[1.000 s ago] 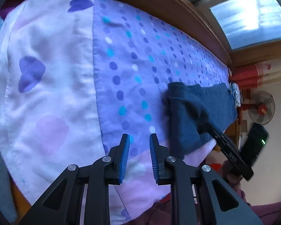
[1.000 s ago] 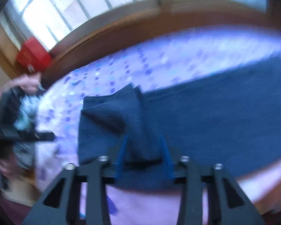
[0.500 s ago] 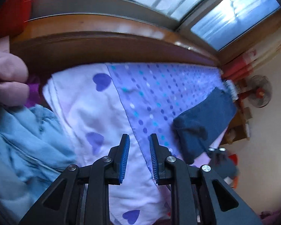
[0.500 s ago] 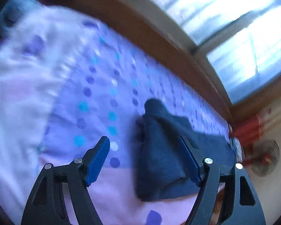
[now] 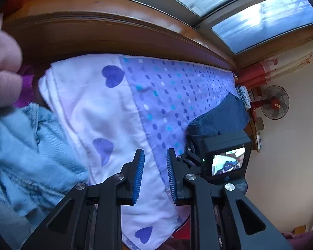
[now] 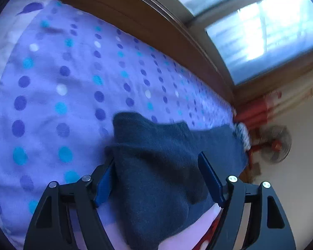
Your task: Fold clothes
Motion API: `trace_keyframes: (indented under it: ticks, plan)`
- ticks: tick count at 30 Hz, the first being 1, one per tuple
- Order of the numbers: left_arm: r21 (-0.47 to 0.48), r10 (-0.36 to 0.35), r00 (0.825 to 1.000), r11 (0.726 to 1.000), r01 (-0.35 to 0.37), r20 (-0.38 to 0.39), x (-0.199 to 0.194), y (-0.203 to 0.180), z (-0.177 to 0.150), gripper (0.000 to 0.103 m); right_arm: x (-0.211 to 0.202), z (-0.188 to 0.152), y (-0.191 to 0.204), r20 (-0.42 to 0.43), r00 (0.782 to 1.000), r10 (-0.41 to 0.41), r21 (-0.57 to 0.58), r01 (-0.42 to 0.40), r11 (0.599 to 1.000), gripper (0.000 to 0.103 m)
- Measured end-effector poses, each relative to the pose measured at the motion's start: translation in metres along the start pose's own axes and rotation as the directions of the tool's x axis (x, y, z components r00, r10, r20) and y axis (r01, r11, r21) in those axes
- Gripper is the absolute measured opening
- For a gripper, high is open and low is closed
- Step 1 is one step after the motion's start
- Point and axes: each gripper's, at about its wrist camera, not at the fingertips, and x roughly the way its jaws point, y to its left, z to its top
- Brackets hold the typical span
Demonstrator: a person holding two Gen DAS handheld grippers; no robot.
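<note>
The dark blue garment (image 6: 156, 173) lay folded in a thick bundle on the bed, near the front edge of the polka-dot sheet (image 6: 77, 79), towards the end where the standing fan (image 5: 274, 102) stood by the wall. The right claw (image 6: 158, 179) hung just over it with its blue pads spread wide on either side of the bundle. Its left pad looked to be brushing the fabric's edge, but the right pad stood clear, so nothing was pinched.

The left claw (image 5: 154, 176) was well apart from that garment, over the white part of the bedding with the purple hearts (image 5: 112, 78). Its jaws stood close together with a narrow gap between the ribbed blue pads, and nothing was between them. Just to its right I could see the back of the right claw's handset, its small screen (image 5: 228, 163) lit.

At the left end of the bed lay a crumpled light blue denim piece (image 5: 25, 156), lapping over the white bedding. Above it, some fingers (image 5: 4, 68) showed, blurred. Behind the bed ran a wooden ledge (image 5: 106, 33) under the bright windows (image 5: 263, 18).
</note>
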Motion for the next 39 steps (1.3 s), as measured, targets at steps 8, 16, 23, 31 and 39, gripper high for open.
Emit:
trace_keyframes:
  ticks: [8,16,23,31,39]
  plan:
    - [-0.032,-0.034,0.999,0.999,0.034,-0.001,0.009,-0.005,0.010,0.021,-0.004,-0.025,0.006,-0.034,0.997,0.074,0.003,-0.074,0.997,0.015]
    - [-0.029,-0.042,0.999,0.999,0.042,-0.010,0.022,-0.022,0.016,0.021,-0.015,-0.023,-0.057,-0.007,0.944,0.330,0.147,-0.326,0.934,0.009]
    - [-0.037,-0.029,0.997,0.999,0.031,0.070,0.047,-0.069,0.028,0.021,0.026,-0.037,-0.176,0.070,0.691,0.719,0.313,-0.700,0.642,0.009]
    - [-0.174,0.031,0.989,0.985,-0.006,0.142,0.102,-0.122,0.006,0.021,0.116,-0.063,-0.255,0.118,0.345,0.931,0.385,-0.880,0.277,0.009]
    - [-0.257,0.047,0.985,0.966,-0.003,0.167,0.143,-0.153,-0.013,0.021,0.199,-0.069,-0.264,0.063,0.191,0.980,0.341,-0.927,0.159,0.009]
